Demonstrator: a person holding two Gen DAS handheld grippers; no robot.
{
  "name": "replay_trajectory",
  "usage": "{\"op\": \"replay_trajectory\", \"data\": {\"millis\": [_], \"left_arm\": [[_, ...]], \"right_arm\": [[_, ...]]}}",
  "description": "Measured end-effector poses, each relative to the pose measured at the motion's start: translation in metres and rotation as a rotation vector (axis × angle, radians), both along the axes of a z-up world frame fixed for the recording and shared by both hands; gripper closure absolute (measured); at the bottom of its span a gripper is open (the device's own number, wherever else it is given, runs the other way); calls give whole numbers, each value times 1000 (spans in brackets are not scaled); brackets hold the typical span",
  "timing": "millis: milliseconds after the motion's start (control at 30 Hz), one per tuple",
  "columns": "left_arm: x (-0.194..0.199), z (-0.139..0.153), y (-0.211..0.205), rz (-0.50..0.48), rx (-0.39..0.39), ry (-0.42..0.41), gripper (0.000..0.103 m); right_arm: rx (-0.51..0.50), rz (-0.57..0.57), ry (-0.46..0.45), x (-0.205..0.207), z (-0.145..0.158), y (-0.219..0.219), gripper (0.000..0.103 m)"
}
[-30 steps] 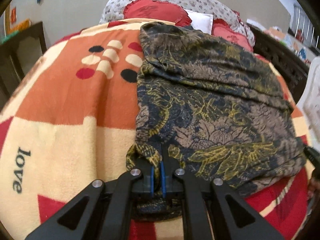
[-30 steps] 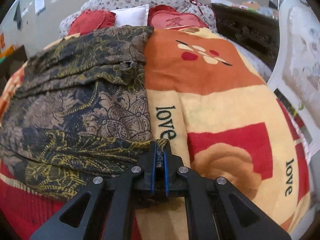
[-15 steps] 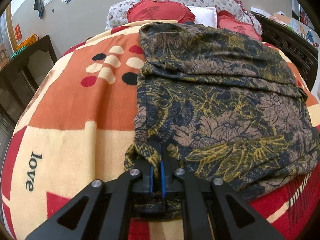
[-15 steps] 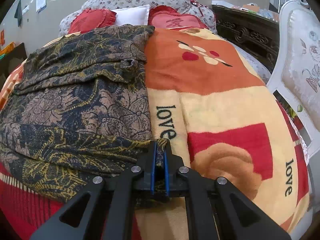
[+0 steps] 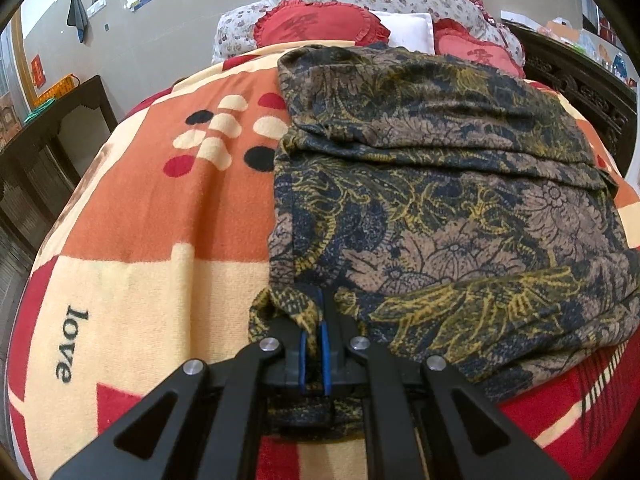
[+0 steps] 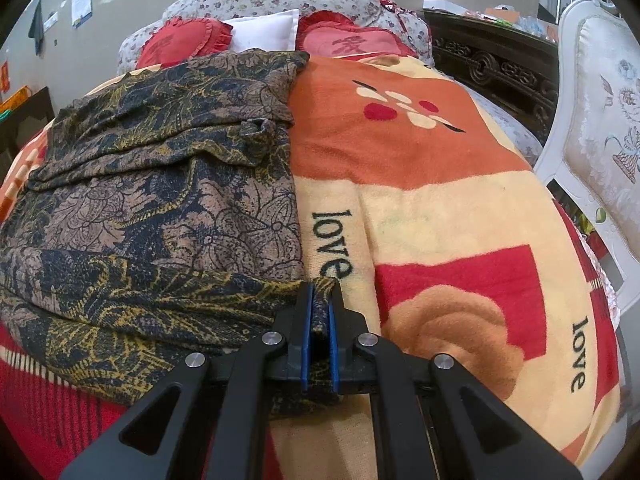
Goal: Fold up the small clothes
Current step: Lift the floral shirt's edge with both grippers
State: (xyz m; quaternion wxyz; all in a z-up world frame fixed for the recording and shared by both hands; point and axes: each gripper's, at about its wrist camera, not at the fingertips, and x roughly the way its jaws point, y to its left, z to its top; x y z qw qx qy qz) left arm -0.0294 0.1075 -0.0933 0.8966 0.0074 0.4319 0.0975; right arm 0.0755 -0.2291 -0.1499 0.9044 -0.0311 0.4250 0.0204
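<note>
A dark floral garment (image 5: pixel 440 200) in navy, tan and gold lies spread over a bed blanket, with a fold across its upper part. In the left wrist view my left gripper (image 5: pixel 314 312) is shut on the garment's near left corner, cloth bunched between the blue pads. The right wrist view shows the same garment (image 6: pixel 160 208) on the left side. There my right gripper (image 6: pixel 320 300) is shut on the near right corner, with a strip of cloth pinched between its pads. The near hem sags slightly between the two grips.
The orange, cream and red blanket (image 5: pixel 160 220) printed with "love" covers the bed. Red heart cushions (image 5: pixel 320 26) and a white pillow (image 6: pixel 264 32) lie at the head. Dark wooden furniture (image 5: pixel 48 152) stands at left; a carved dark bed frame (image 6: pixel 496 68) and white upholstered chair (image 6: pixel 600 120) at right.
The left wrist view has tilted and rolled, bringing more of the wall and headboard into sight. Both grips on the garment corners are unchanged, and the right view barely moved.
</note>
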Motion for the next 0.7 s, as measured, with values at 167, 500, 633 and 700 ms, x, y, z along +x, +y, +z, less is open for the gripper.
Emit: {"op": "replay_trajectory", "data": {"millis": [167,500,633,700], "left_arm": [[0,1,-2,-1,11,1,98],[-67,58,37,-107,-242,-53,99],[-116,87,42,-205,-273,-78,99],[-141,101,40,-247,-260,-103,99]], "right_arm": [[53,1,2,1,0,-7,86],[202,79,-80,-49,63,-37,87],[229,144,-144,-103,104,-49,87],[248,170,-172,-126,120,-54,87]]}}
